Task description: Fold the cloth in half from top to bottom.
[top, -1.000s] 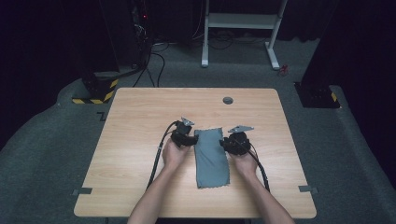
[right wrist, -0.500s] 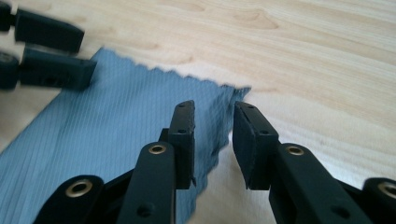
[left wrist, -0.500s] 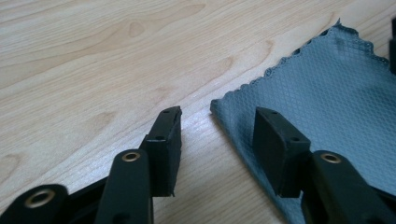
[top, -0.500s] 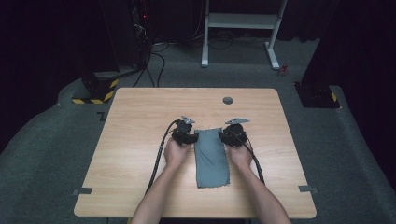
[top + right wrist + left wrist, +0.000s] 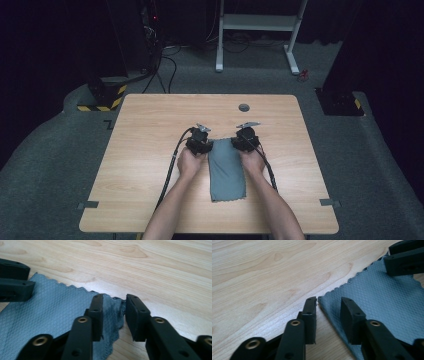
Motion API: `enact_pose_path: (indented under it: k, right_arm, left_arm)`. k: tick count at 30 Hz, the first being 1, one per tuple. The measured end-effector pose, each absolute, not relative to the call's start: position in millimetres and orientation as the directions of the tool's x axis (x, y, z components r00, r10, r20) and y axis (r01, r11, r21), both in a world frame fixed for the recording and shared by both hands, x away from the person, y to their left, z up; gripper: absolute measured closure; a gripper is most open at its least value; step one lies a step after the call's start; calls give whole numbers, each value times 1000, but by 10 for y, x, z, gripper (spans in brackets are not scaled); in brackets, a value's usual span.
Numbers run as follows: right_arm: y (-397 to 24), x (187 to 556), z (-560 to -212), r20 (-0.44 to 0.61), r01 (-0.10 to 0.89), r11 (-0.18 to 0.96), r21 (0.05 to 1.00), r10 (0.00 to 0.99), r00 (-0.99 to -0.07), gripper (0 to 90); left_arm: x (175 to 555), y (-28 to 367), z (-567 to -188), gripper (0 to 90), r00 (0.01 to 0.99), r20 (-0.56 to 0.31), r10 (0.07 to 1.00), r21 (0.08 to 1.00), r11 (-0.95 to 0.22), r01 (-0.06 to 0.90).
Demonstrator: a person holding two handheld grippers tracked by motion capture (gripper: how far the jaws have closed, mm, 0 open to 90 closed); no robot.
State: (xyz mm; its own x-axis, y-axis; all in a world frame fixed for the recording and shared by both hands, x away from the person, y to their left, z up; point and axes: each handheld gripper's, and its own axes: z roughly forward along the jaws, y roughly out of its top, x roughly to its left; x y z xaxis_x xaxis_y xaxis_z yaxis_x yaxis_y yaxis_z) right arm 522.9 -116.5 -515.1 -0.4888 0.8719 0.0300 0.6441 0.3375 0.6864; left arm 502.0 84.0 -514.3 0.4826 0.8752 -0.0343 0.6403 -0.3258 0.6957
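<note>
So the grey cloth [image 5: 226, 170] is lying flat on the wooden table [image 5: 145, 150], long way toward the person, near edge close to the front of the table, and both grippers are parked at its two far corners.

Left gripper [image 5: 328, 308]: jaws have just been closing but there's a clear gap between them. The corner of the cloth sits right in that gap, flat on the wood, and neither pad presses on it. Risk here: that corner is barely inside the jaws. If they close from this spot, they could pinch air or just nudge the corner away.

Right gripper [image 5: 113, 307]: jaws apart too, but its corner is bunched up and standing between them, brushing one pad. Can't call it a real clamp from the right gripper view. A thin ruffle like that could slip out on a lift.

Bigger worry, I'd guess: if only one side catches, the cloth swings and folds crooked.

Farther out there's a small dark disc [image 5: 244, 107] near the back edge, well away from everything, so no trouble there.
</note>
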Motion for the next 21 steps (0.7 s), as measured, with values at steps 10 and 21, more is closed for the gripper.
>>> enact_pose_path:
  k: [10,21]
  right_arm:
    - [-1160,5227,-5152,54,639,353,684,849,-526,880]
    - [-1272,5148,-5006,71,610,365,703,818,-570,892]
  left_arm:
    - [5037,844,-5152,876,499,-99,861,696,-298,653]
    - [5071,905,-5150,888,505,-166,847,699,-261,666]
